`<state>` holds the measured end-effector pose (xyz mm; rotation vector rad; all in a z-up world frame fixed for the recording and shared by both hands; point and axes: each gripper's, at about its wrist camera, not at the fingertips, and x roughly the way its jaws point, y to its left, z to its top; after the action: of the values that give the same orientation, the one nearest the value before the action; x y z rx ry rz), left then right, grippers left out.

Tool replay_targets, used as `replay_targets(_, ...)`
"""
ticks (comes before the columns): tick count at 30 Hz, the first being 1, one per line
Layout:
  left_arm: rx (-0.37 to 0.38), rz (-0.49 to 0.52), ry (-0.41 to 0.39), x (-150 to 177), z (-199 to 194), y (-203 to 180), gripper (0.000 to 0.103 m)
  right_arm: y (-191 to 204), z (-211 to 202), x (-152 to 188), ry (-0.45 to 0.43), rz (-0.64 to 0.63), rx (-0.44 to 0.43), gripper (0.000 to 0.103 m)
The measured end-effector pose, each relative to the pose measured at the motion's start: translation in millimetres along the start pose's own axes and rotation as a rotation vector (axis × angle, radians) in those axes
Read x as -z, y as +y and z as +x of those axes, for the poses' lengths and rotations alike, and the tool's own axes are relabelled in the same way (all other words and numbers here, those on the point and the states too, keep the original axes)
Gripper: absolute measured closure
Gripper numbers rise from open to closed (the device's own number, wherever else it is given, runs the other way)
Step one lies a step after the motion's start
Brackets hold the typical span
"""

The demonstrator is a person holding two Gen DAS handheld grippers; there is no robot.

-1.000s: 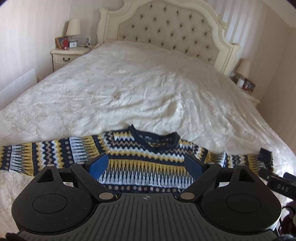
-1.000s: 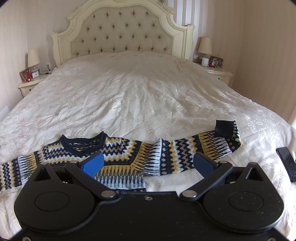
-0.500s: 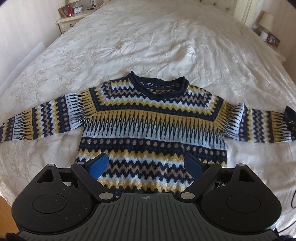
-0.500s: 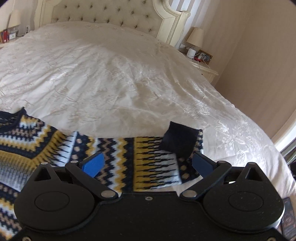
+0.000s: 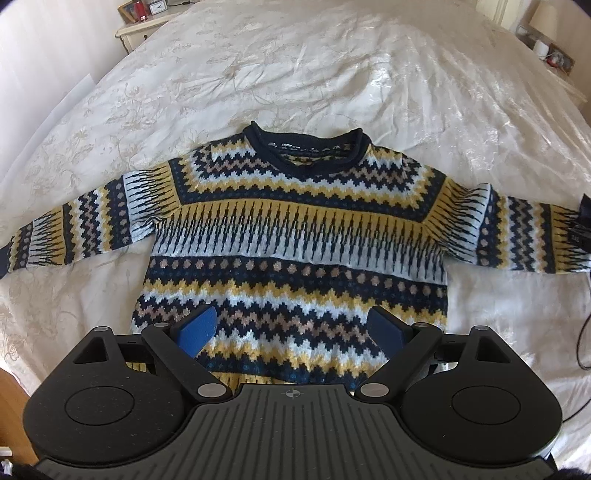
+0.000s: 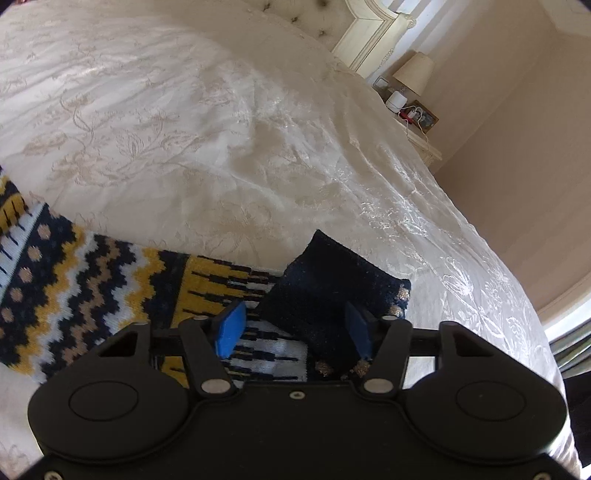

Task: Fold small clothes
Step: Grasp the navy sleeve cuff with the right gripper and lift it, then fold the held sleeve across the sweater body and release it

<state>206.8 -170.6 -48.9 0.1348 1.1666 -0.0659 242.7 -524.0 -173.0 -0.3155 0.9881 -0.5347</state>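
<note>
The left gripper (image 5: 291, 330) sits at the bottom centre of its view with its blue pads (image 5: 195, 329) spread wide apart and nothing between them; they hover over the lower body of the patterned sweater (image 5: 295, 236). The sweater lies flat and face up on the cream bedspread (image 5: 295, 74), navy collar (image 5: 308, 147) toward the top of the frame, both sleeves stretched out toward the left and right edges. A nightstand (image 5: 144, 26) with a clock and small items shows in the upper left corner, and a dark cable (image 5: 583, 332) runs along the right edge.

The right gripper (image 6: 293, 330) is at the bottom centre of its own view, its jaws parted about half as wide, one blue pad (image 6: 231, 328) on each side of the navy cuff (image 6: 325, 295) of the sweater sleeve (image 6: 110, 288). The cuff is turned back over the sleeve end; whether the pads press it I cannot tell, though a gap shows on the left side. The sleeve runs off to the left edge across the bedspread (image 6: 221, 129). A lamp (image 6: 413, 74) and bedside table (image 6: 421, 136) stand in the upper right.
</note>
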Motion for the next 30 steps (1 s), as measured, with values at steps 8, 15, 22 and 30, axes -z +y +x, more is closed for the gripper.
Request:
replay_targets(8,0.008,-0.006,0.017,2.0,3.4,4.4,0.016,-21.6,-0.5,3.4,-0.035,0.068,-0.077,0.072)
replay_targets(15,0.046,0.021,0.011,1.0,11.8,21.6,0.022,-58.9,-30.1,-2.6,-0.050,0.309,-0.183,0.089)
replay_targets(22,0.116,0.029,0.004,-5.1,27.9,63.5,0.022,-50.0,-124.4,-32.5,-0.177,0.389,-0.316,0.089)
replay_targets(30,0.112,-0.022,-0.013,-12.4,39.5,142.3,0.022,44.8,-214.7,-85.1,-0.264,0.346,-0.551,0.089)
